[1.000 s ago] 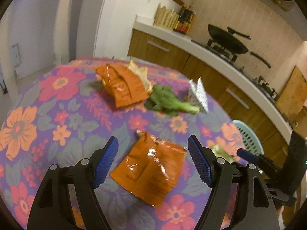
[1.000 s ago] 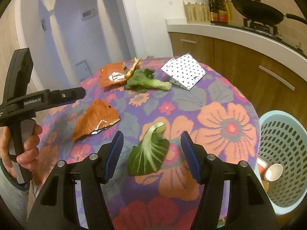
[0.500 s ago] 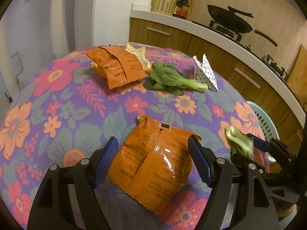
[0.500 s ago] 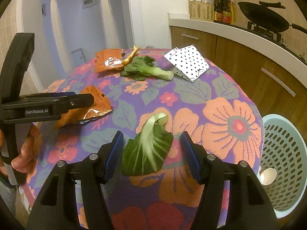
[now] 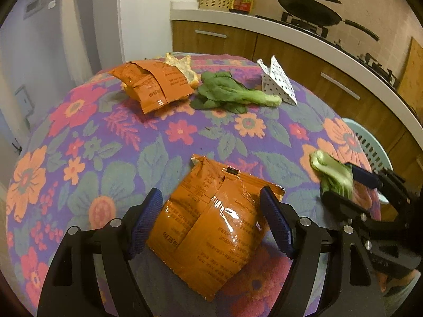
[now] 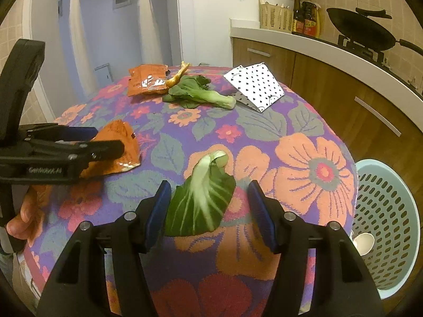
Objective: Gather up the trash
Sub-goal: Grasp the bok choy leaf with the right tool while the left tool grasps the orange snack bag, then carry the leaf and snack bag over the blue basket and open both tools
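Observation:
An orange snack wrapper lies flat on the flowered tablecloth between the open fingers of my left gripper; it also shows in the right wrist view. A single green leaf lies between the open fingers of my right gripper, near the table's edge; it also shows in the left wrist view. Farther back lie a second orange wrapper with a crust piece, a bok choy stalk and a dotted paper box.
A light blue perforated trash basket stands on the floor right of the table, holding a paper cup. The round table has a purple flowered cloth. A kitchen counter with a wok and bottles runs behind.
Both grippers have moved forward and down. The left now straddles the near orange wrapper and the right straddles the green leaf. Both stay open.

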Demonstrator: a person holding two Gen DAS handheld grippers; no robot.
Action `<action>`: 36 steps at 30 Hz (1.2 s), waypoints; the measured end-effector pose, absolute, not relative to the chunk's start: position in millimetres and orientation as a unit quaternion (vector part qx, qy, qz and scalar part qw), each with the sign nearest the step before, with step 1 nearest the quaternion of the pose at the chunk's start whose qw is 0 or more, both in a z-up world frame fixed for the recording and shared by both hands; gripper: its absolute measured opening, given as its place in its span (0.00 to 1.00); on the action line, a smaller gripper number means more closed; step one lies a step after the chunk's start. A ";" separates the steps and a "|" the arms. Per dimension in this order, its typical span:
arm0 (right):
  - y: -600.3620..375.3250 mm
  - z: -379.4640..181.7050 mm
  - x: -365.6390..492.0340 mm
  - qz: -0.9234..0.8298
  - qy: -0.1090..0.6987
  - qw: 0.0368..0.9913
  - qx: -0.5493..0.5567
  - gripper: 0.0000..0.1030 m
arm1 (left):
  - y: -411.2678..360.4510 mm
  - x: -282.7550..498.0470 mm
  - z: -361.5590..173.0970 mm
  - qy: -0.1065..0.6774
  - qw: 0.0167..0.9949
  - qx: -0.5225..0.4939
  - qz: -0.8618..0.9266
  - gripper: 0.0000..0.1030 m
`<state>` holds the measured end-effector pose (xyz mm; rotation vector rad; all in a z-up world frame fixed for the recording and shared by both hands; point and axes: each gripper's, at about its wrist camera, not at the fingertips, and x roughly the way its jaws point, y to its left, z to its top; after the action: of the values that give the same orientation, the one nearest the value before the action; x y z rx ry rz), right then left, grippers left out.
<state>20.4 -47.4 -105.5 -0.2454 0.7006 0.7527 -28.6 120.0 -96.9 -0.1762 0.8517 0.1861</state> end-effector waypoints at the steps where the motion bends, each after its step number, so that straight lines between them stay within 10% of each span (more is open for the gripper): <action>1: -47.9 -105.5 20.0 0.358 0.334 0.864 -0.118 0.49 | 117.8 -29.1 -97.1 0.414 0.902 -0.078 0.093 0.72; 7: -57.8 -105.1 22.0 0.355 0.331 0.867 -0.112 0.22 | 113.8 -30.7 -98.4 0.415 0.901 -0.070 0.102 0.63; 11: -63.1 -105.4 23.4 0.366 0.333 0.864 -0.096 0.12 | 111.5 -33.2 -96.4 0.408 0.906 -0.074 0.085 0.26; 15: -68.2 -102.0 22.3 0.368 0.330 0.865 -0.086 0.09 | 112.4 -36.1 -92.7 0.396 0.911 -0.087 0.074 0.16; 36: -194.4 -56.9 59.9 0.261 0.277 0.925 0.004 0.09 | 42.6 -4.9 -16.1 0.304 0.950 -0.068 -0.036 0.11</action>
<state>59.9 -194.4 -56.9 0.0076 0.5683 0.5358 -4.9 42.6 -16.1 -0.1381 0.6185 -0.0737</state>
